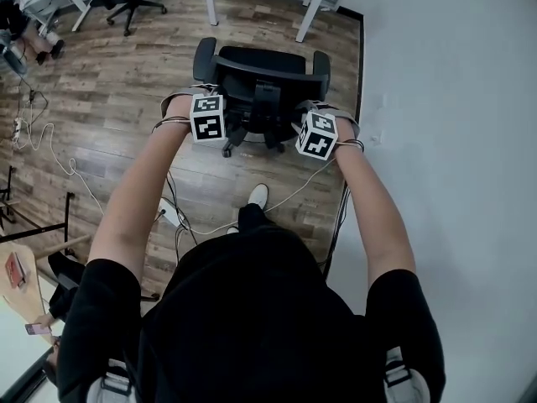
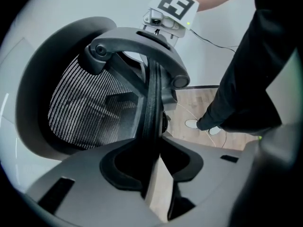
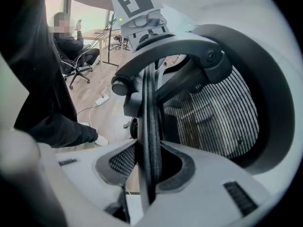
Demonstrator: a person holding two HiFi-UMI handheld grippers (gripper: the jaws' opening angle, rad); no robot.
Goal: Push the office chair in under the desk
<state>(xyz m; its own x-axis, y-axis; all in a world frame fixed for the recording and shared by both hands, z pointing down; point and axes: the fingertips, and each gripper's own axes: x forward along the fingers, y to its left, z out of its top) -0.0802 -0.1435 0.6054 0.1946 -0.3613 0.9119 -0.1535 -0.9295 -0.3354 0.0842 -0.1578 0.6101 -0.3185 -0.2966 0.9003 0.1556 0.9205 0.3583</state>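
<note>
Black office chair at upper centre of the head view, on a wood floor, just below the legs of a white desk at the top edge. Left gripper clamped on the thin backrest rim at the chair's left side. Right gripper clamped likewise on the rim at the right side, with mesh back filling both gripper views

office chair before desk, wall right
</note>
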